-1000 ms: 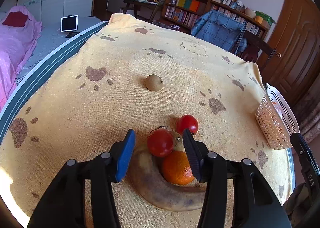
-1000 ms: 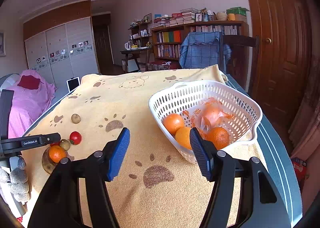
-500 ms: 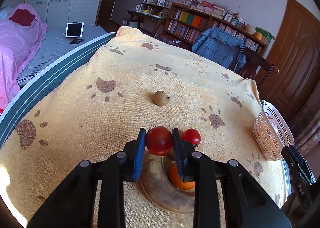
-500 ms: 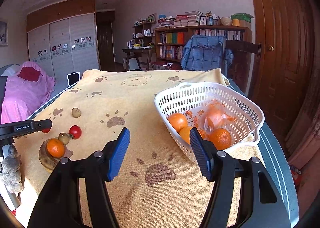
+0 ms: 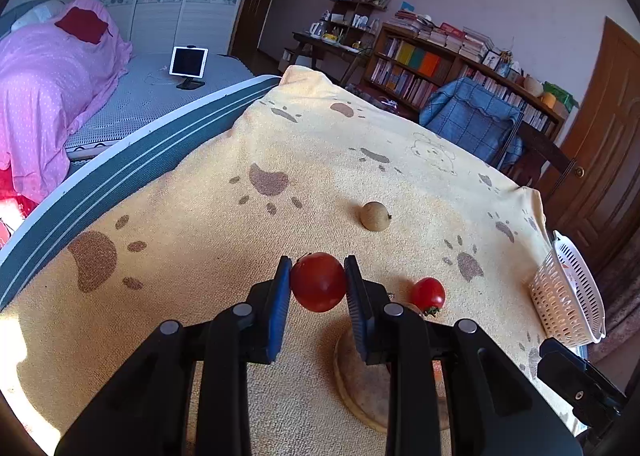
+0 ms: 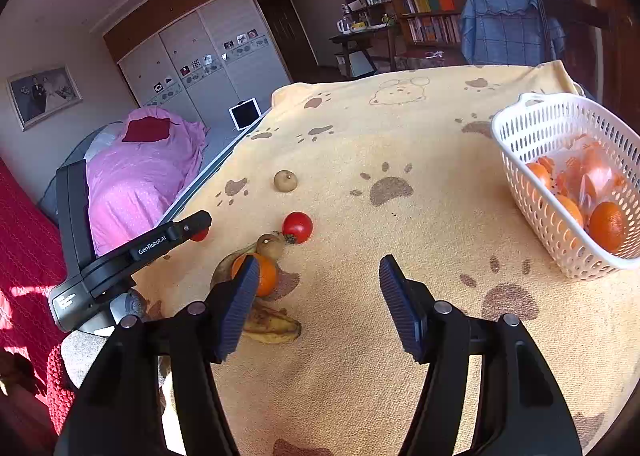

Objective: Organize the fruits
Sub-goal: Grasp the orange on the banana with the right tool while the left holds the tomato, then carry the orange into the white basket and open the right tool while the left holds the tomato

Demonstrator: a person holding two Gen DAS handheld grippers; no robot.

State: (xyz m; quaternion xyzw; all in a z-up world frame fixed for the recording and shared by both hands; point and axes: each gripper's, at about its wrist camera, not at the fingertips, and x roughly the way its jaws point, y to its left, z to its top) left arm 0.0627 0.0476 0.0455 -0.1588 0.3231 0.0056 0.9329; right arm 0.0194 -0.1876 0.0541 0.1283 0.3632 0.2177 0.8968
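My left gripper (image 5: 318, 284) is shut on a red tomato (image 5: 319, 282) and holds it above the yellow paw-print cloth. A second red tomato (image 5: 427, 294) lies just right of it, beside a browned banana (image 5: 362, 388). A small brown round fruit (image 5: 374, 216) lies farther back. In the right wrist view my right gripper (image 6: 316, 296) is open and empty above the cloth, right of an orange (image 6: 264, 274), the banana (image 6: 272, 326), a small brown fruit (image 6: 270, 246) and the tomato (image 6: 297, 227). The white basket (image 6: 532, 124) holds oranges at the right.
The basket also shows at the cloth's right edge in the left wrist view (image 5: 560, 296). The left gripper's body (image 6: 132, 256) reaches in from the left in the right wrist view. A pink-covered bed (image 5: 48, 88) lies left of the table; a bookshelf and chair stand behind.
My left gripper closed on the tomato and lifted it off the fruit pile, up and back. My right gripper swung left, so the basket now sits at its right.
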